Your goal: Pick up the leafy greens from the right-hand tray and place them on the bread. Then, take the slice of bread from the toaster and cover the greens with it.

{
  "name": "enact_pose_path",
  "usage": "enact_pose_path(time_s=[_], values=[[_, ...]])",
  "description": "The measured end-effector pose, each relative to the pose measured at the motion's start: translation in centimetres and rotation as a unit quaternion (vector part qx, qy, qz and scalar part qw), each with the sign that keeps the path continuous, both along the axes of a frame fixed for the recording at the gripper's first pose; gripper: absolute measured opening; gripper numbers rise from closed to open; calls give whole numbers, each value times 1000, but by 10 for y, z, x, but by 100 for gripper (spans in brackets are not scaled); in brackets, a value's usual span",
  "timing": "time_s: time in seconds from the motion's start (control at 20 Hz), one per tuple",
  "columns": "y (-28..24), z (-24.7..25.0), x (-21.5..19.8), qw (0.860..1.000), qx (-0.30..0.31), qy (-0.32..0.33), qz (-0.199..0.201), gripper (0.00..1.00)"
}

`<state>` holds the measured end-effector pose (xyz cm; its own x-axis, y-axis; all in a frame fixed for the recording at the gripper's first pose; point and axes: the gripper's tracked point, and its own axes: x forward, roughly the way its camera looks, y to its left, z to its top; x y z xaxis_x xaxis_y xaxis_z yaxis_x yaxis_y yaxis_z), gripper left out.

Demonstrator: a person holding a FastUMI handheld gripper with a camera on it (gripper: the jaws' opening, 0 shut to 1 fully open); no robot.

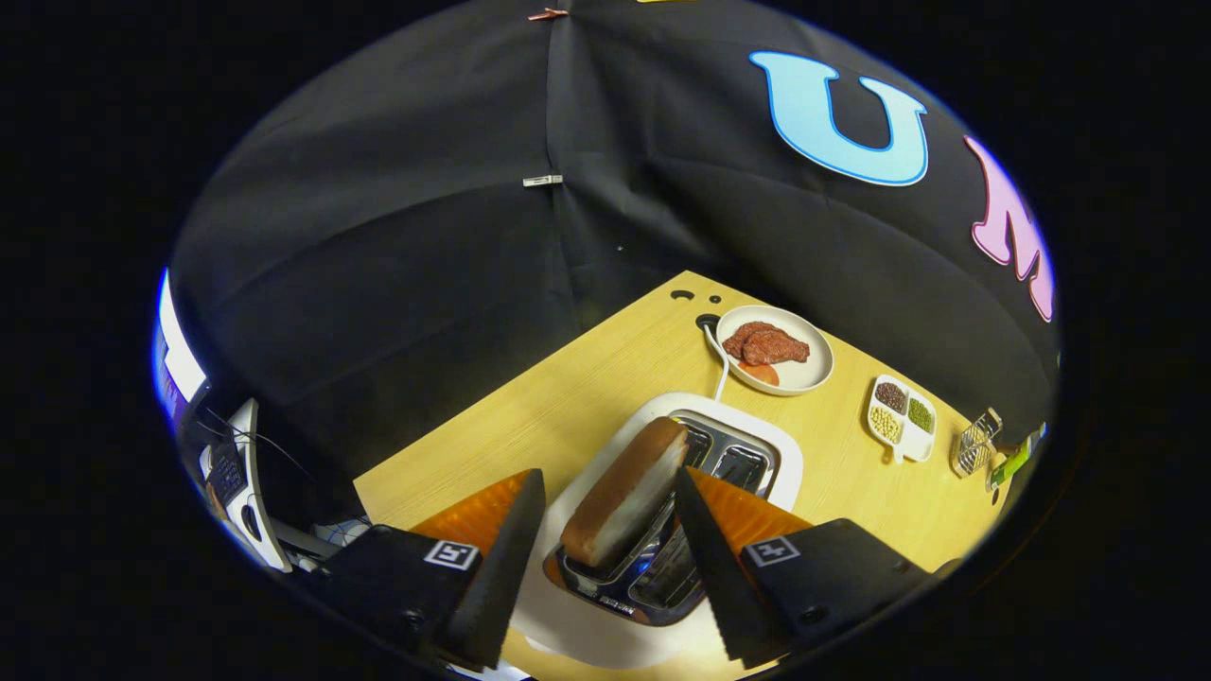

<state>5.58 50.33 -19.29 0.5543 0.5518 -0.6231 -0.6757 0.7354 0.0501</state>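
**Bread slice sits between the open fingers, above the toaster**

The hand-held gripper [605, 530] hangs over the white toaster [757, 445] with its two fingers spread wide. The slice of bread [624, 492] stands on edge in the near slot, brown crust up and pale face turned toward the right finger. It lies in the gap between the fingers; whether either one touches it I cannot tell, but they are not closed on it. The toaster rests on the wooden counter [568, 397], its cord running off behind it. Beyond it sits a round white plate [804, 374] with a piece of reddish-brown meat [764, 344]. To the right of that is a small divided dish [902, 416] holding beans, with a small wire basket [974, 443] further along.
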Motion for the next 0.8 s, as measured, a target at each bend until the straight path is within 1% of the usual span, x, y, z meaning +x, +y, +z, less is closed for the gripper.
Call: enact_pose_path(time_s=[0.05,0.15,0.3,0.4,0.45,0.5,0.55,0.7,0.8], values=[[-1,-1,1,1000,-2,-2,-3,80],[-1,-1,2,1000,-8,-10,-2,55],[-9,-4,5,999,-25,-17,-15,37],[-17,-4,5,999,-25,-14,-32,19],[-17,-5,3,999,-21,-9,-39,19],[-15,-2,1,999,-17,-7,-44,16],[-13,-2,0,999,-15,-7,-41,16],[-12,0,0,1000,-7,-3,-26,11],[-15,10,1,999,8,3,-32,11]])
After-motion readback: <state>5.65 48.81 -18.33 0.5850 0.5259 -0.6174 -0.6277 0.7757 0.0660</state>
